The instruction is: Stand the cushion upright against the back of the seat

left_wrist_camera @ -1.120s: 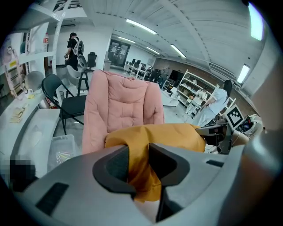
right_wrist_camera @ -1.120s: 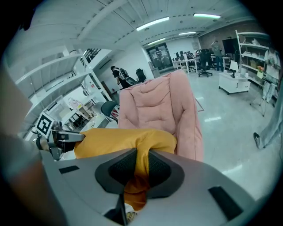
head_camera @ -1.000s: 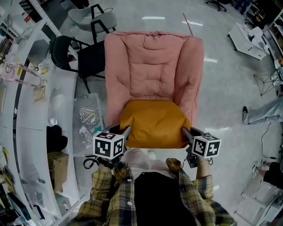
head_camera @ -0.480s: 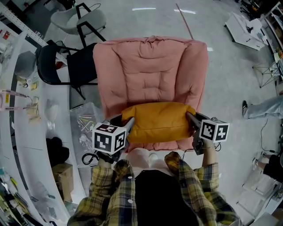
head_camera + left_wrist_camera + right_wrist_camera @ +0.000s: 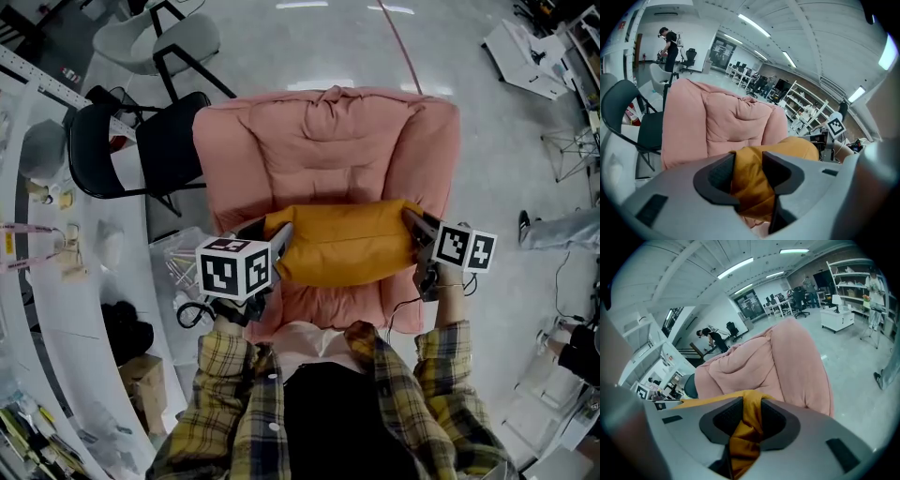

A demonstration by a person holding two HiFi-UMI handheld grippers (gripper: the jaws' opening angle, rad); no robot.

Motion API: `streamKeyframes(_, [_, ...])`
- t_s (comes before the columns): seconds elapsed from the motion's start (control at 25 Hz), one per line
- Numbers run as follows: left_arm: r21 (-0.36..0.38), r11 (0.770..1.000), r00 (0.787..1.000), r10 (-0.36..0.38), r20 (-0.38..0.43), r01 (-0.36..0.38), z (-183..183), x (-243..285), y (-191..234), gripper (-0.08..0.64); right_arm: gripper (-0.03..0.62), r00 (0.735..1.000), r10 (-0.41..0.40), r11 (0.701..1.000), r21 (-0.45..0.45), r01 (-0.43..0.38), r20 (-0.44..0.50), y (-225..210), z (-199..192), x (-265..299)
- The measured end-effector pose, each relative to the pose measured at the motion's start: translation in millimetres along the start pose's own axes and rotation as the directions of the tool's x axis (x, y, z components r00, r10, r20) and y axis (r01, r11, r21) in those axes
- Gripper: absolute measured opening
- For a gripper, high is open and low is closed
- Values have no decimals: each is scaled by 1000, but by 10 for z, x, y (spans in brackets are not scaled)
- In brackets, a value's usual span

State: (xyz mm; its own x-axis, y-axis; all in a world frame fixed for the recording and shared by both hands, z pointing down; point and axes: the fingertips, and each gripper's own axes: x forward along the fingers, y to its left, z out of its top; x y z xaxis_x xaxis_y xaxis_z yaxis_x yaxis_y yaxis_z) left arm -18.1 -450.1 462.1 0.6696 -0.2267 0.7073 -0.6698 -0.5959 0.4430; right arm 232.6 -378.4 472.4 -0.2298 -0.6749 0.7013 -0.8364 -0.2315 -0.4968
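Note:
A mustard-yellow cushion (image 5: 347,246) sits across the seat of a pink padded armchair (image 5: 323,150), close to the backrest and tipped up on its long edge. My left gripper (image 5: 279,242) holds its left end, with orange fabric (image 5: 797,145) bunched between the pads. My right gripper (image 5: 411,223) has the right end, a fold of cushion (image 5: 743,441) pinched between its pads. The jaws of both the left gripper (image 5: 747,161) and the right gripper (image 5: 751,411) are opening, and the fabric still fills both gaps.
A black folding chair (image 5: 141,141) stands to the armchair's left. Beside it are a curved white table (image 5: 56,281) and a clear plastic box (image 5: 178,258) on the floor. A person's leg (image 5: 558,230) shows at the right edge. Grey floor lies behind the armchair.
Both grippers have carried the cushion from the front of the seat back toward the backrest. It has tipped from lying flat to nearly standing.

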Motion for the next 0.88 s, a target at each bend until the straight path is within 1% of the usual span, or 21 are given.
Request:
streamKeyframes(0.16, [-10,1000,1000,17,-5,-17,248,216,193,178,97,1000,-15,999,30,15,-2,-61,253,282])
streamKeyframes(0.36, [-45,999,1000,26,-13,-26,486,459,449,183,98,1000,-23,997,67,24,-14,-123,502,625])
streamKeyframes(0.52, [-67,997,999,40,-15,-41,615,621,623,184,101,999,-27,996,83,30,-41,-168,644,865])
streamKeyframes(0.68, [-59,996,998,60,-13,-61,783,731,711,186,103,997,-33,995,95,39,-63,-219,758,1027])
streamKeyframes(0.88, [-72,995,997,73,-12,-74,883,852,815,187,104,996,-34,993,107,42,-82,-269,845,1183])
